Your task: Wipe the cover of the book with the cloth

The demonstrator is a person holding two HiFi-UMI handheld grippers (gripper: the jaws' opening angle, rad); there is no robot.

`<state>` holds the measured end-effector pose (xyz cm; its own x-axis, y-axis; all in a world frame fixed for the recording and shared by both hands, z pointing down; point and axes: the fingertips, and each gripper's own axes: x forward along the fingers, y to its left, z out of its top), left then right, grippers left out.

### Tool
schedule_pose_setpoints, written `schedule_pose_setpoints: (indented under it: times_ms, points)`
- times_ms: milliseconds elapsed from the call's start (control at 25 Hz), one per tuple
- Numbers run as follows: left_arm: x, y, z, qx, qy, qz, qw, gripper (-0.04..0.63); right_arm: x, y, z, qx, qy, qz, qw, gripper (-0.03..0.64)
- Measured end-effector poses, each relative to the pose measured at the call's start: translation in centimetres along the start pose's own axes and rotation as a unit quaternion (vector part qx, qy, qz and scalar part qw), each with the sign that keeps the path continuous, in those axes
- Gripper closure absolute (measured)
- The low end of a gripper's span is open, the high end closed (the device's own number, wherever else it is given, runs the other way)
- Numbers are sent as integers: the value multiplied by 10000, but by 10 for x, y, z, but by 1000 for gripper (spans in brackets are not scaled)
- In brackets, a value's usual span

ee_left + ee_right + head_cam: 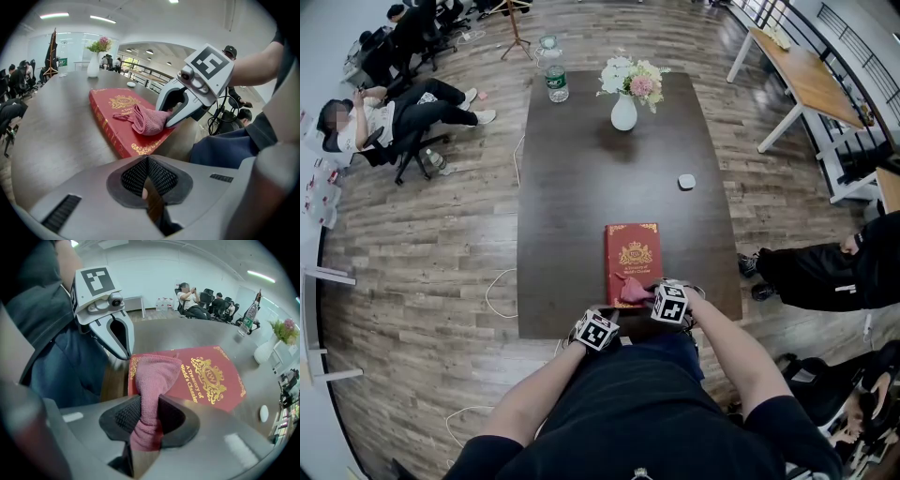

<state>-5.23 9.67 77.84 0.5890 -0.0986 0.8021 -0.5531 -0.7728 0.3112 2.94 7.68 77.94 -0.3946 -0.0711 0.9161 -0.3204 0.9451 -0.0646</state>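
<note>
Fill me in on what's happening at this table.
A person stands at the near edge of a dark table with a gripper in each hand. The right gripper has its jaws shut on a pink cloth, which lies on the near end of the red book's cover. The left gripper is shut and empty, by the book's near corner. A vase of flowers and a water bottle stand at the far end.
</note>
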Motion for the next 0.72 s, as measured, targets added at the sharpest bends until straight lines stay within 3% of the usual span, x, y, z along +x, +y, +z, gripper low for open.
schedule_pose_setpoints:
  times_ms: [720]
  points:
    - [0,0,-1,58,74,-55,9999,600,-12,-6,-26,170,76,-89,9998,508]
